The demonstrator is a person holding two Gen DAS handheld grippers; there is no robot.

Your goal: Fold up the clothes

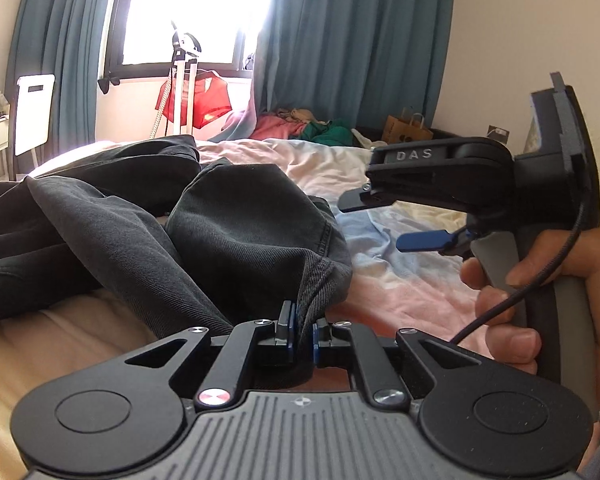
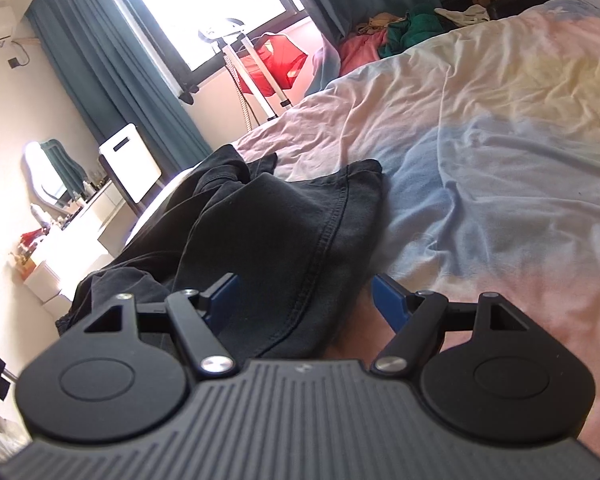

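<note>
Dark grey jeans (image 1: 140, 216) lie crumpled on the bed, with one leg hem towards me. My left gripper (image 1: 303, 332) is shut on the hem of the jeans. My right gripper (image 2: 306, 300) is open, with the jeans (image 2: 284, 232) lying between its blue pads (image 2: 388, 300) and not clamped. In the left wrist view the right gripper (image 1: 374, 220) hangs open above the sheet, to the right of the jeans, held by a hand.
The bed (image 2: 480, 128) has a wrinkled pastel sheet. A pile of pink and green clothes (image 1: 300, 126) lies at its far edge. A red bag on a white stand (image 1: 196, 96) is by the window. A white dresser (image 2: 76, 232) stands at the left.
</note>
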